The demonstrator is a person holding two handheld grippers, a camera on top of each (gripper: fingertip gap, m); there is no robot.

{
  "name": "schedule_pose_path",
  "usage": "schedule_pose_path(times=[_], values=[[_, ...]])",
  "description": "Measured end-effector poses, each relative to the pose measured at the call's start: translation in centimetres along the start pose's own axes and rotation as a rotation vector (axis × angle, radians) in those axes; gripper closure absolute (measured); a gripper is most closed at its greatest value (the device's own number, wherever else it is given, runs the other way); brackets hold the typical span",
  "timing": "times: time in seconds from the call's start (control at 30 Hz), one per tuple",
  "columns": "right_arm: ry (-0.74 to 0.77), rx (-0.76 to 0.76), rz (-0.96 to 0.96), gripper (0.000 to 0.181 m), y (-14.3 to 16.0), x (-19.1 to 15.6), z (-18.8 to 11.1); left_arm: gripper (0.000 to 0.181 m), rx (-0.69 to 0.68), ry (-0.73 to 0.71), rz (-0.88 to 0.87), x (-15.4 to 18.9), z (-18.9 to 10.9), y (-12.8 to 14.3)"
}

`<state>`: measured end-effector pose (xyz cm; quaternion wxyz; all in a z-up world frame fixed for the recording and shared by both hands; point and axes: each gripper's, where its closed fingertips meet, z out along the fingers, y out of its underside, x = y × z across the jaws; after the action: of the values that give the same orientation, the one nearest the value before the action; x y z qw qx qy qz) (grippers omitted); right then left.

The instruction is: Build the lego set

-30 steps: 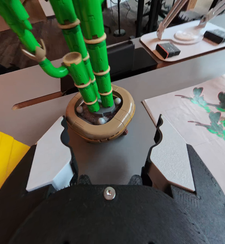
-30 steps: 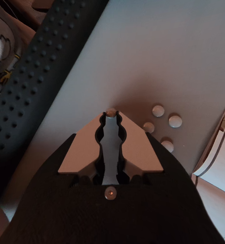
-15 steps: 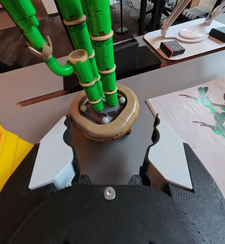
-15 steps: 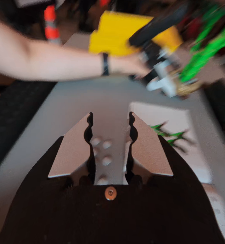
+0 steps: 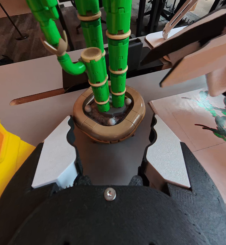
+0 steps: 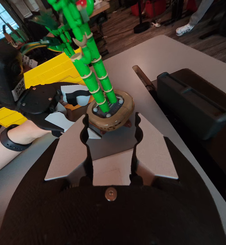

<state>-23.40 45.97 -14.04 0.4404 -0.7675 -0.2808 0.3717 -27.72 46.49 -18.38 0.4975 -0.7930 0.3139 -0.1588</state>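
**A:** What moved since a second ago?

**B:** The right gripper (image 6: 111, 116) was down by some little round studs, pinched on one. Now it has swung over to the bamboo plant (image 6: 96, 84), and its fingers are spread apart with nothing in them. The left gripper (image 5: 110, 119) has come in closer to the pot (image 5: 108, 131).

**A:** Where is the plant?

**B:** It stands up on the grey table (image 5: 30, 82). The green stalks grow out of the tan pot. Three little grey balls (image 5: 111, 121) sit inside the pot.

**A:** Is the left gripper grabbing it?

**B:** No. Its fingers are wide apart, one on each side of the pot's front, holding nothing.

**A:** What else is there?

**B:** A yellow box (image 5: 5, 156) on the left, and a paper booklet (image 5: 189, 126) with plant pictures on the right.
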Motion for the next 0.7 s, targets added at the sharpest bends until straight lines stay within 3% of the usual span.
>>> schedule_pose_path(times=[0.17, 0.3, 0.4, 0.6, 0.7], values=[[0.0, -0.075, 0.194, 0.134, 0.7, 2.4, 1.5, 0.07, -0.021, -0.024, 0.024, -0.4, 0.6, 0.1], [-0.002, -0.089, 0.394, 0.132, 1.0, 3.3, 2.5, 0.071, -0.018, -0.027, 0.012, -0.7, 0.7, 0.0], [0.017, -0.141, 0.427, 0.13, 2.3, 3.8, 3.2, 0.07, -0.028, -0.022, 0.004, -0.7, 0.8, 0.1], [-0.015, -0.146, 0.471, 0.129, 2.1, 3.1, 4.0, 0.066, -0.046, -0.013, -0.002, -0.7, 1.0, 0.3], [-0.05, -0.155, 0.49, 0.141, 2.3, 2.5, 4.4, 0.067, -0.056, 0.002, -0.018, -0.6, 1.0, 0.5]])
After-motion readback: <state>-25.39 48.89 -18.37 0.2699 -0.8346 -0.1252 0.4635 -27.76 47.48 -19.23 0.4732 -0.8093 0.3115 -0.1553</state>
